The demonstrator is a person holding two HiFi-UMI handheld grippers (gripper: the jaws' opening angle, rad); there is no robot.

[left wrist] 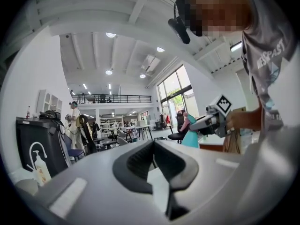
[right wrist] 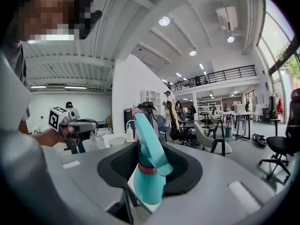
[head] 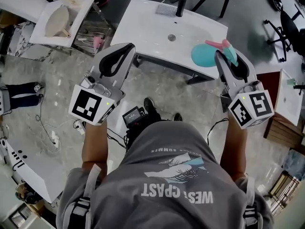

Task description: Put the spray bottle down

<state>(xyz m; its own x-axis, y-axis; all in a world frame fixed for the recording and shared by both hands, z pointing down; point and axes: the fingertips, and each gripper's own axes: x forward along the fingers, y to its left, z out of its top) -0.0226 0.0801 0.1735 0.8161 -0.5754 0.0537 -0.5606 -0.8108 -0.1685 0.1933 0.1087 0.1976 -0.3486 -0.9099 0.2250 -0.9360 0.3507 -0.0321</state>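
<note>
We hold the teal plastic spray bottle [right wrist: 148, 184] in the right gripper [right wrist: 149, 165]. Its 2 black, finely ribbed pads are closed on the bottle from either side, near the pink ring at its neck. The bottle's rounded body sits toward the gripper's camera. Its long teal trigger head runs away from the gripper and ends in a pink nozzle tip. In the head view the bottle hangs over the right end of the white glossy washbasin counter [head: 143, 27]. We cannot tell from there whether it touches the surface.

The counter is a smooth moulded slab with a shallow basin. It has a small round metal drain [head: 171, 37] in the middle and a black faucet [head: 180, 6] at the far edge. Below it lies a grey speckled stone floor [head: 162, 87].

The left gripper [left wrist: 152, 149] is empty. Its 2 dark pads meet at the tips and nothing sits between them. Its matte grey shell curves in toward those tips. It is held out in front of the counter's left end, well apart from the right gripper.

Each gripper carries a white cube with black square markers, 1 on the left [head: 93, 104] and 1 on the right [head: 251, 109]. Our grey printed T-shirt [head: 167, 175] fills the bottom of the head view.
</note>
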